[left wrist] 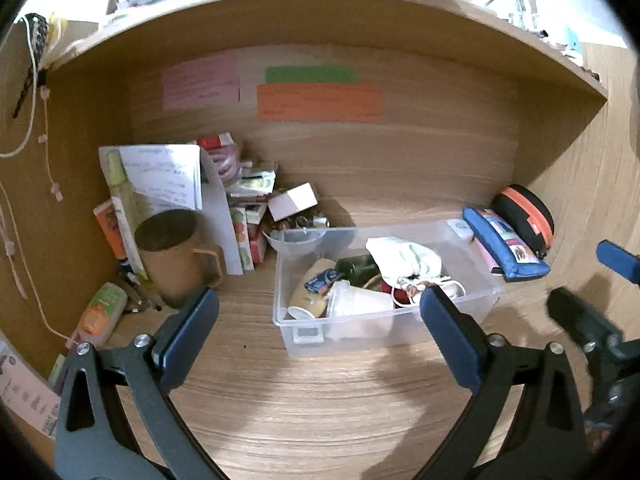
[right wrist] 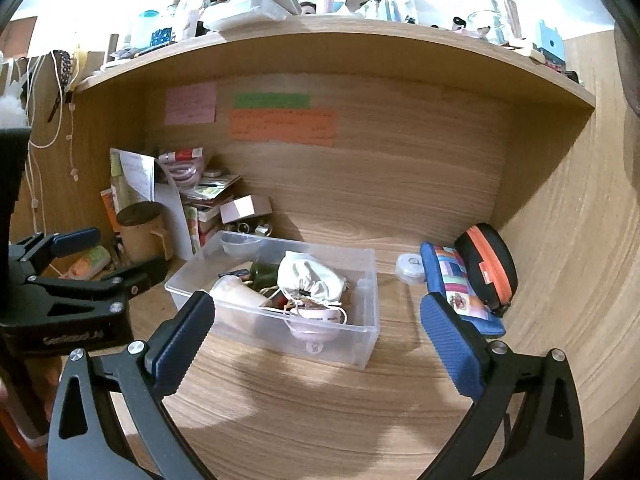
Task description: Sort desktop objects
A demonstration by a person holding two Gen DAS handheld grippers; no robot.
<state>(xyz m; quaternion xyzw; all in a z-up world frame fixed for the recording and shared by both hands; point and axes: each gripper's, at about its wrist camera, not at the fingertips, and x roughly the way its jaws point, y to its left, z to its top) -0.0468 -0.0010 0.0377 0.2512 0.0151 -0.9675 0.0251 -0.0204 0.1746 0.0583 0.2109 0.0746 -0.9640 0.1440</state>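
A clear plastic bin (left wrist: 472,304) (right wrist: 360,328) stands on the wooden desk and holds a white drawstring pouch (left wrist: 404,258) (right wrist: 308,274), a dark green bottle (left wrist: 358,266), cups and small items. My left gripper (left wrist: 320,308) is open and empty, just in front of the bin. My right gripper (right wrist: 316,312) is open and empty, in front of the bin's near side. A blue patterned pencil case (left wrist: 506,246) (right wrist: 456,284) and a black-and-orange zip case (left wrist: 528,216) (right wrist: 488,264) lie right of the bin.
A brown mug (left wrist: 176,256) (right wrist: 140,232), papers, boxes and a small orange-green container (left wrist: 102,312) crowd the back left corner. Coloured notes (left wrist: 320,102) stick on the back wall. A small white round case (right wrist: 410,266) lies by the pencil case. A loaded shelf runs overhead.
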